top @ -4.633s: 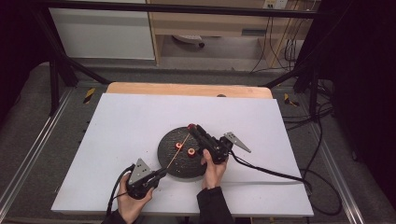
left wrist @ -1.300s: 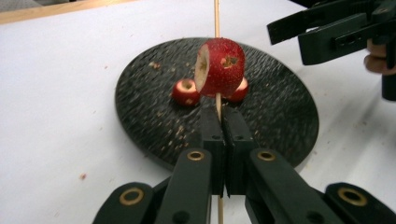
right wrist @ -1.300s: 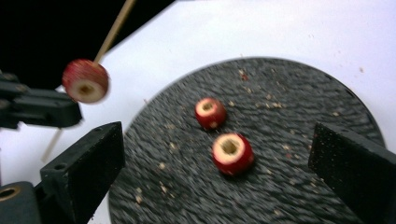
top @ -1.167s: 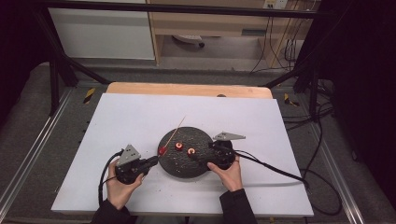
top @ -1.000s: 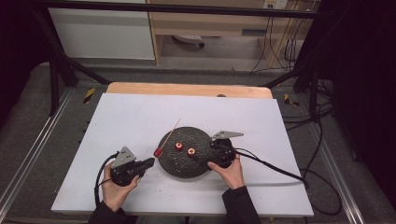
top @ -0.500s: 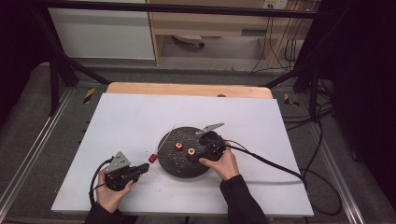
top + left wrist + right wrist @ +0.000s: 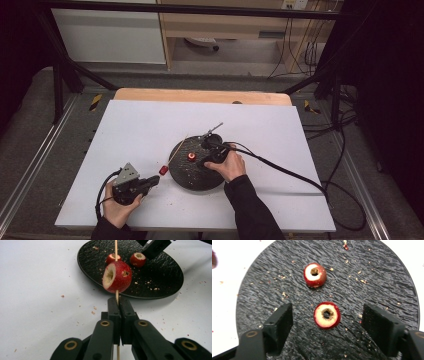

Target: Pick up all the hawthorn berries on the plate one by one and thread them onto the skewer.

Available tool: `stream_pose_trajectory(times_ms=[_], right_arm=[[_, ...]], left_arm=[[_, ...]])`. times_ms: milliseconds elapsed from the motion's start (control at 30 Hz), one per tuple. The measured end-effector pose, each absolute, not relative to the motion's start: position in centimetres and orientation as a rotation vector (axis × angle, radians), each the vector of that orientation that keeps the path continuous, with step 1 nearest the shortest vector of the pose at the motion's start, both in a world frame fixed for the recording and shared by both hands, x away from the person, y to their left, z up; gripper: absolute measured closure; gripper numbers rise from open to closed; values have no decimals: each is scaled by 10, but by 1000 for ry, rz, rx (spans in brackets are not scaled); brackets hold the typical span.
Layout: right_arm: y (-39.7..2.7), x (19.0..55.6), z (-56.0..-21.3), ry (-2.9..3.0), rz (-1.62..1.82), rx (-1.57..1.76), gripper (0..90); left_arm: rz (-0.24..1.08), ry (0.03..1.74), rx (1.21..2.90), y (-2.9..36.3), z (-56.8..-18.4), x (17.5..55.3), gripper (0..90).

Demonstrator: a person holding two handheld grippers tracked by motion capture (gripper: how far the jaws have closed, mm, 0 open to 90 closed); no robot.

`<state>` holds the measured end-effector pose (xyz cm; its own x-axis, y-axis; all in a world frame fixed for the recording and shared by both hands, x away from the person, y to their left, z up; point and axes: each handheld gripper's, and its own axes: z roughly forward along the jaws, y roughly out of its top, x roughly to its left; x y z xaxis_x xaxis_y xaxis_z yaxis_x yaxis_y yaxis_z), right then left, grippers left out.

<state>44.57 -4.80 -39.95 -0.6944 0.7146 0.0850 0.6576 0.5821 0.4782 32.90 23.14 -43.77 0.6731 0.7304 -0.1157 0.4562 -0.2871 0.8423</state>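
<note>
A black round plate (image 7: 186, 176) lies mid-table with two cored red fruits on it. In the right gripper view one fruit (image 7: 327, 315) lies between my open jaws and the other (image 7: 314, 274) lies farther off. My right gripper (image 7: 329, 322) hovers low over the plate (image 7: 374, 277). Its jaws have just been closing, but the pads stand clear of the fruit. My left gripper (image 7: 119, 302) is shut on a thin wooden skewer (image 7: 116, 296) that carries a third red fruit (image 7: 117, 276) just beyond the jaw tips. From the high view, the left gripper (image 7: 152, 181) sits front left of the plate and the right gripper (image 7: 204, 152) above it.
Crumbs are scattered on the white table top (image 7: 280, 130) around the plate. The right gripper's cable (image 7: 295, 175) trails off to the right across the table. A wooden strip (image 7: 200, 95) runs along the far edge, with cables on the floor beyond.
My right gripper has swung left across the plate to sit over a fruit, and its jaws have narrowed. The left hand with the skewer has drifted slightly towards the front left.
</note>
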Motion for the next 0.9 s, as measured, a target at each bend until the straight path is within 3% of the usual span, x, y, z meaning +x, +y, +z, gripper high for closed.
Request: stream_pose_trajectory(times_ms=[533,900], right_arm=[[-42,452,-410,2678,700,1328,538],[-42,454,-412,2673,691,1379,600]], left_arm=[[364,928,1934,232,-437,329,881],[363,926,1937,231,-437,329,882]])
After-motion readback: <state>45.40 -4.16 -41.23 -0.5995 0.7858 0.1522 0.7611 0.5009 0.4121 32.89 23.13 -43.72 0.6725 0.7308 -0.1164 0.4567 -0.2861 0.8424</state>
